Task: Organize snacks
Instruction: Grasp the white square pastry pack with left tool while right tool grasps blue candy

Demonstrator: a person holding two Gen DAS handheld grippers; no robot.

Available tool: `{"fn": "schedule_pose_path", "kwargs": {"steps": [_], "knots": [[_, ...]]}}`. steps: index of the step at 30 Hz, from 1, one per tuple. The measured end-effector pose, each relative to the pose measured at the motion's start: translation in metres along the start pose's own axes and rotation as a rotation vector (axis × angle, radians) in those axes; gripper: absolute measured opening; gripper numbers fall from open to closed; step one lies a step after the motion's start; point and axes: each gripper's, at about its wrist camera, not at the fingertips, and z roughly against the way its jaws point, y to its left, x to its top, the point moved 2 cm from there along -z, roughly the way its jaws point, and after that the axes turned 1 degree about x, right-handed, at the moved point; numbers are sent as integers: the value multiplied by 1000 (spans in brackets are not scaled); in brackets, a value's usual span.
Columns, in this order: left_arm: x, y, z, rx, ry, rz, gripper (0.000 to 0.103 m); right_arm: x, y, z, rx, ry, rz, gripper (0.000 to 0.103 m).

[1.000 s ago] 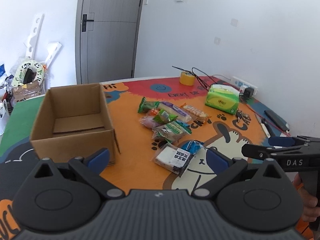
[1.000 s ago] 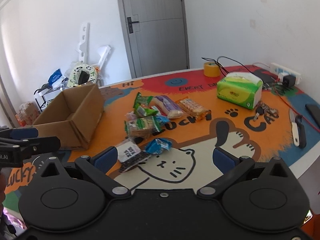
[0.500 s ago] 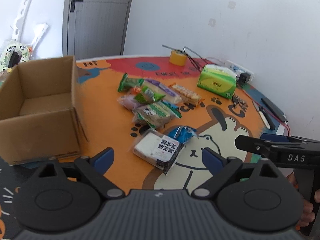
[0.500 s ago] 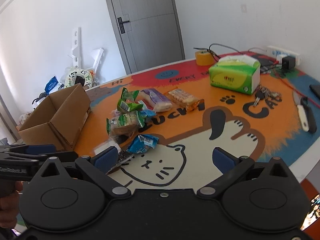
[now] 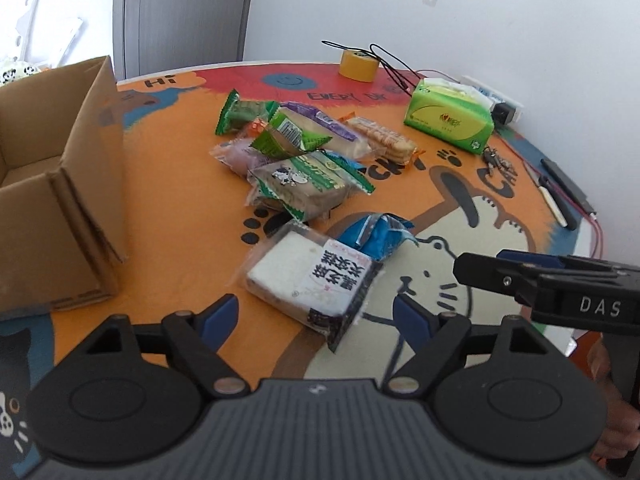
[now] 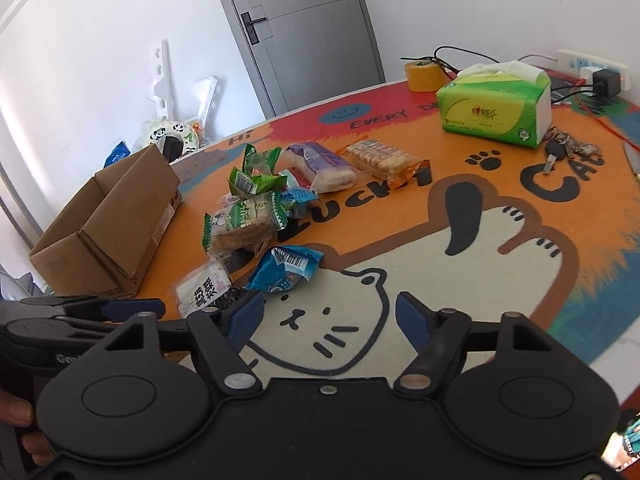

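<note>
Box sits at the worktop's left, open side up. Your left claw is released, jaws just narrowing, white cake pack lying between them, untouched. Snack pile lies beyond. Your right claw is released, also just narrowing, nothing between; blue packet just ahead.

Bare desk lies between the cardboard box and the heap of snack packets, wide enough for a hand-held gripper to pass; the box's tall near wall blocks the left side. The cat-face patch before the right hand-held gripper is clear; the white cake packet and blue packet lie just beside it. Farther back, the tissue pack, keys and tape roll crowd the far edge.
</note>
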Motion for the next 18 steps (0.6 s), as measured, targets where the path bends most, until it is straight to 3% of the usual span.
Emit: {"fn": "schedule_pose_path", "kwargs": {"steps": [5, 8, 14, 18], "knots": [[9, 1, -6, -9, 3, 22, 84, 5, -5, -10, -3, 6, -21, 72], [16, -2, 1, -41, -34, 13, 86, 7, -9, -15, -13, 13, -39, 72], [24, -1, -15, 53, -22, 58, 86, 10, -14, -17, -11, -3, -62, 73], [27, -4, -23, 74, -16, 64, 86, 9, -14, -19, -9, 7, -65, 73]]}}
